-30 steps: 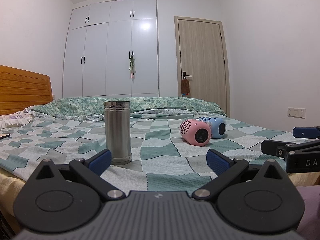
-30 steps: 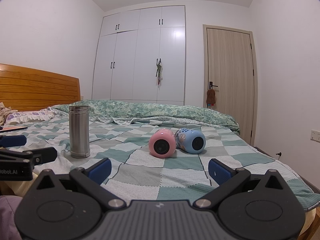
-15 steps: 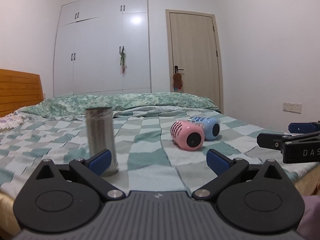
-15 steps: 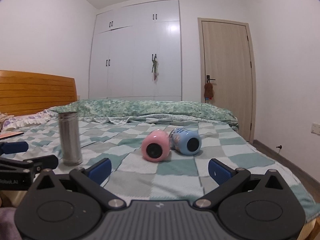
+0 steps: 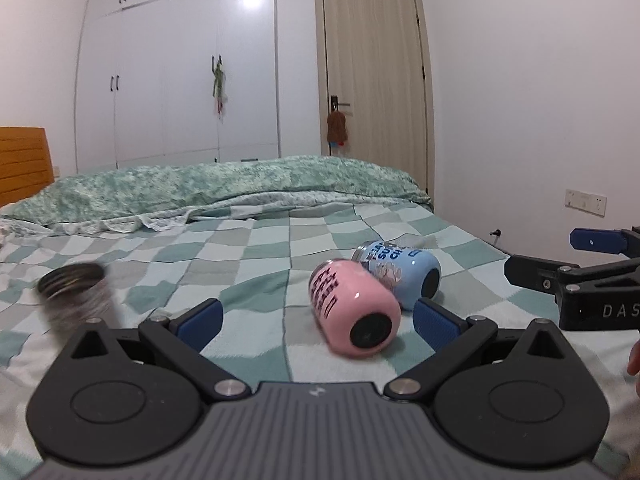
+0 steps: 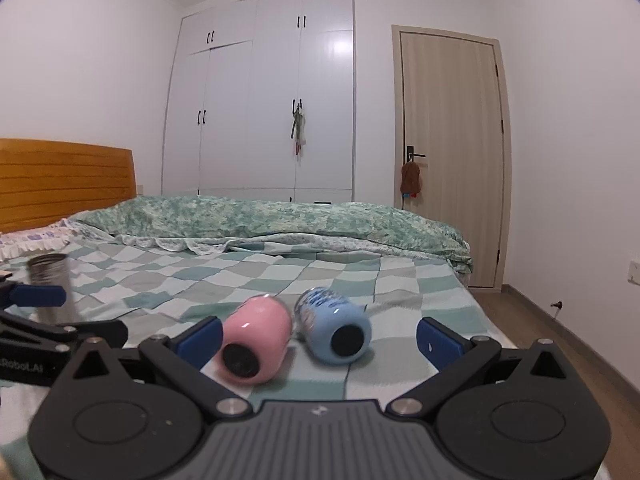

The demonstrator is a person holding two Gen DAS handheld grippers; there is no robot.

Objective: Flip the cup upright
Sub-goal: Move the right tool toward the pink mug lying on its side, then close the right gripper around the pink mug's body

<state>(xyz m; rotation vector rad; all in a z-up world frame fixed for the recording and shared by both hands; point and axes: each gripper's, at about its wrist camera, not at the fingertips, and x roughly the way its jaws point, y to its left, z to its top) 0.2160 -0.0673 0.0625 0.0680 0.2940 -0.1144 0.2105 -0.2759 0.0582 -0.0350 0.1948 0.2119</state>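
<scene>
A pink cup [image 5: 354,310] and a blue cup [image 5: 400,272] lie on their sides, touching, on the checked bedspread [image 5: 248,248], bases toward me. They also show in the right wrist view, pink [image 6: 256,340] and blue [image 6: 334,330]. My left gripper [image 5: 316,322] is open and empty, with the pink cup just ahead between its fingers. My right gripper [image 6: 320,338] is open and empty, with both cups just ahead between its fingers. A steel flask [image 5: 76,296] stands upright at the left, blurred.
A folded green quilt [image 5: 216,188] lies across the far side of the bed. A wooden headboard [image 6: 64,184] is at the left. A wardrobe [image 6: 260,100] and a door [image 6: 448,152] stand behind. The bed's right edge drops to the floor [image 6: 560,340].
Both grippers have moved forward and down toward the two lying cups, which now look larger and nearer. The steel flask has slid toward the left edge of both views.
</scene>
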